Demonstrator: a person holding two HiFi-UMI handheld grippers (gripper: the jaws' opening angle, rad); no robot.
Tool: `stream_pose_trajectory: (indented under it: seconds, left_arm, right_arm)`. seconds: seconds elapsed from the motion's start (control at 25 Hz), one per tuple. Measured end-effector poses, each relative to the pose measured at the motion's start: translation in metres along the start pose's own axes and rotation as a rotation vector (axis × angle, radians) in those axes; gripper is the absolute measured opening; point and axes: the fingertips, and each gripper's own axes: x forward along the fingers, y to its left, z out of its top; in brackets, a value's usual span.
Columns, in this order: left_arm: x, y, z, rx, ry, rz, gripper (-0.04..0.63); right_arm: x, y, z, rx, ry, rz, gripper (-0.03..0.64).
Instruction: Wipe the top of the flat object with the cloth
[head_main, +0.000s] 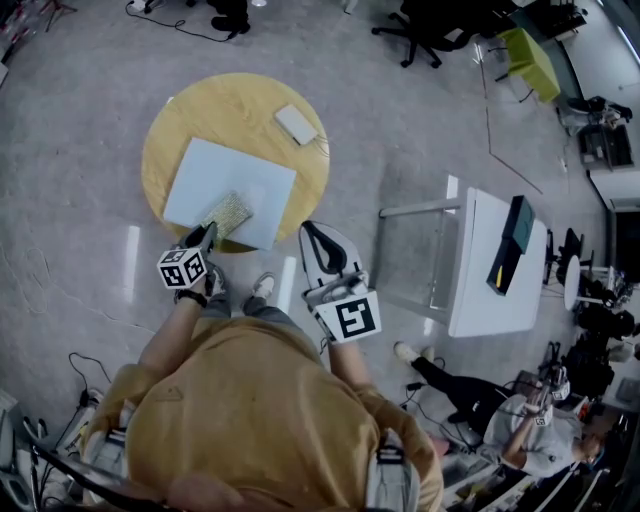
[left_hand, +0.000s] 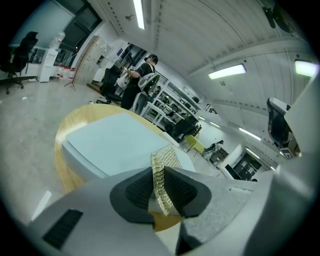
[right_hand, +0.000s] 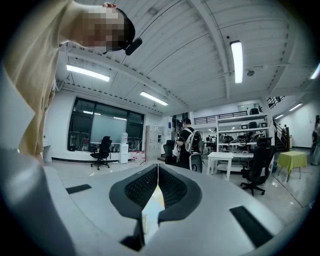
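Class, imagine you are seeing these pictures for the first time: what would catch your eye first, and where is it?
The pale flat board on the round wooden table stands out first, at centre left of the head view. Next comes the yellowish cloth lying at the board's near edge, pinched by the left gripper. The right gripper hangs off the table's near right edge, shut and empty.

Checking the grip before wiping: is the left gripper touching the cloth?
Touching. The left gripper view shows the cloth pinched between the jaws of the left gripper, which are closed on it.
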Motion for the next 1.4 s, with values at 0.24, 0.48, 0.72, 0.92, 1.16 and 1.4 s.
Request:
stream_pose_trajectory:
  seconds: [0.24,0.48,0.72,0.92,1.16,1.4]
  left_arm:
    - [-0.019,0.035,0.023,-0.023,-0.049,0.061,0.061]
    - [-0.038,0.073,0.038,-0.049,-0.092,0.129,0.061]
    - [-0.057,0.103,0.057,-0.068,-0.132,0.185,0.061]
    - [-0.066,0.122,0.069,-0.079,-0.166,0.215,0.061]
    - [-0.08,0.137,0.083,-0.074,-0.2,0.241,0.061]
    - [-0.094,0.148,0.1,-0.039,-0.22,0.284,0.061]
  right_arm:
    - [0.013,0.013,0.006,-0.004,-0.01,0.021,0.002]
    - [0.023,0.021,0.007,-0.005,-0.011,0.034,0.002]
    - [0.03,0.026,0.012,-0.013,-0.012,0.038,0.002]
    - [0.034,0.029,0.014,-0.02,-0.009,0.033,0.002]
    - [0.033,0.03,0.018,-0.027,-0.02,0.015,0.002]
    - [0.027,0.022,0.023,-0.023,-0.039,-0.01,0.002]
